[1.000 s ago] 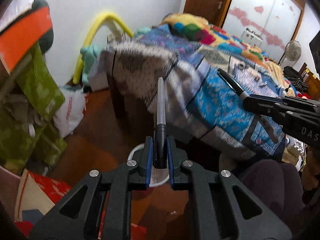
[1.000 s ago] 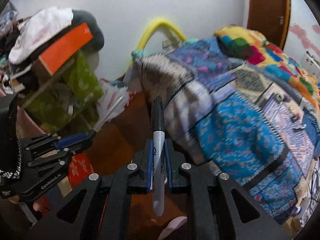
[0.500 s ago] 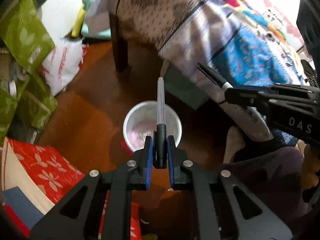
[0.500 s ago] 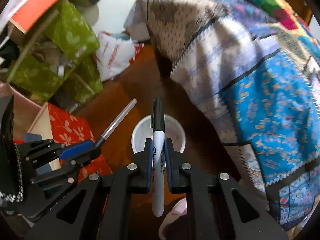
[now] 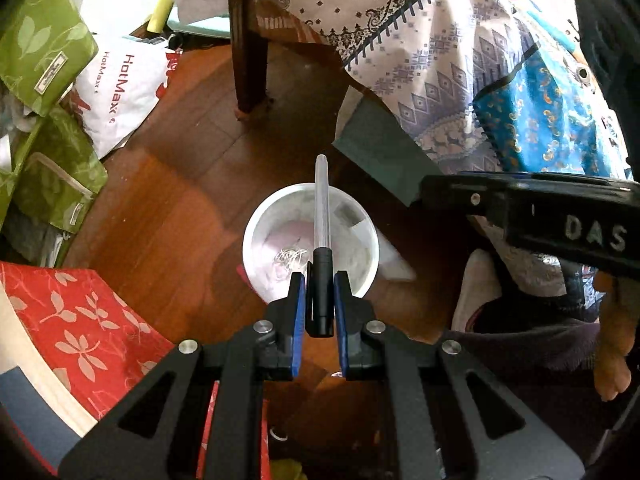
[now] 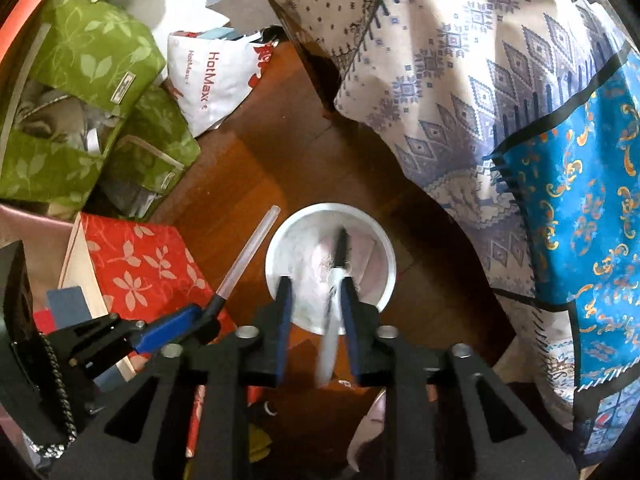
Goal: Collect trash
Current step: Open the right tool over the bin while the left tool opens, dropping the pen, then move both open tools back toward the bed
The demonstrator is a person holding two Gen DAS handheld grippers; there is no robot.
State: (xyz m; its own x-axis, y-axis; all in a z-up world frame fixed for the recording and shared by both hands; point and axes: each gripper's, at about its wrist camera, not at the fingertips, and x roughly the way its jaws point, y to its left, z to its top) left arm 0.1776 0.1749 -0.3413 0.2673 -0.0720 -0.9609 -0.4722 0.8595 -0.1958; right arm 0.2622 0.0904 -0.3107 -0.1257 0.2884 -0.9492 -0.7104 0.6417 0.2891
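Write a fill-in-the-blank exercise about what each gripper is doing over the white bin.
1. The left gripper is shut on a clear pen with a ____ cap.
2. Both grippers point down at a round ____ bin on the wooden floor.
3. The right gripper has just been opening, and its black marker, blurred, lies ____ between the fingers.
4. The plastic bag by the green bags reads ____.

Missing words: black; white; loose; HotMax

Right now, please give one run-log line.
left claw: shut on pen | right claw: opening, marker dropping | below: white bin
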